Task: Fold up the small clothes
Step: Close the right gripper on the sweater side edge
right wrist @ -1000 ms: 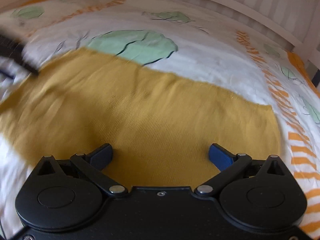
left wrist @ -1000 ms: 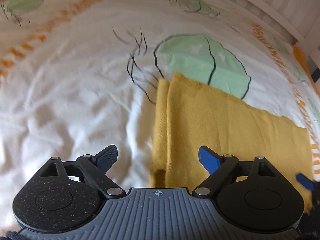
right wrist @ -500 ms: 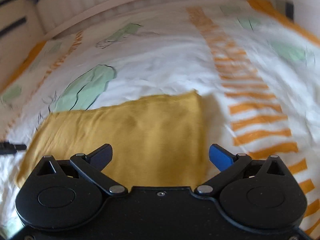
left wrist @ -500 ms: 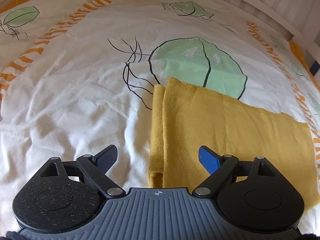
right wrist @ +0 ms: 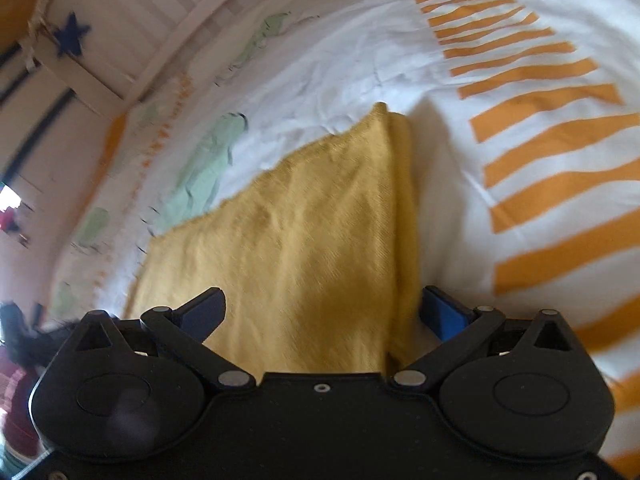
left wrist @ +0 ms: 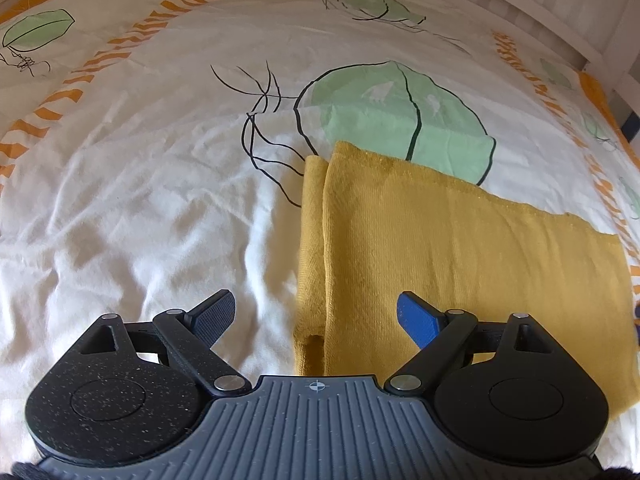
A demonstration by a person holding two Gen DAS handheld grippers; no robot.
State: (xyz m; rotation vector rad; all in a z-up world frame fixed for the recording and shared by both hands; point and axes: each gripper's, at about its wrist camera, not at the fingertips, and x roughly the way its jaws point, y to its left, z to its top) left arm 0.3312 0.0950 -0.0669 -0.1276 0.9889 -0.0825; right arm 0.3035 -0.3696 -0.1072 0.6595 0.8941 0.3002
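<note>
The left black two-finger gripper with a ribbed grey body (left wrist: 316, 316) has its jaws spread wide, one dark textured pad (left wrist: 212, 314) to the left and one bright blue pad (left wrist: 416, 318) to the right, with nothing gripped between them. The right all-black two-finger gripper (right wrist: 322, 314) is likewise spread wide, its dark pad (right wrist: 202, 312) and blue pad (right wrist: 444, 312) far apart, and its view is tilted and slightly blurred.
</note>
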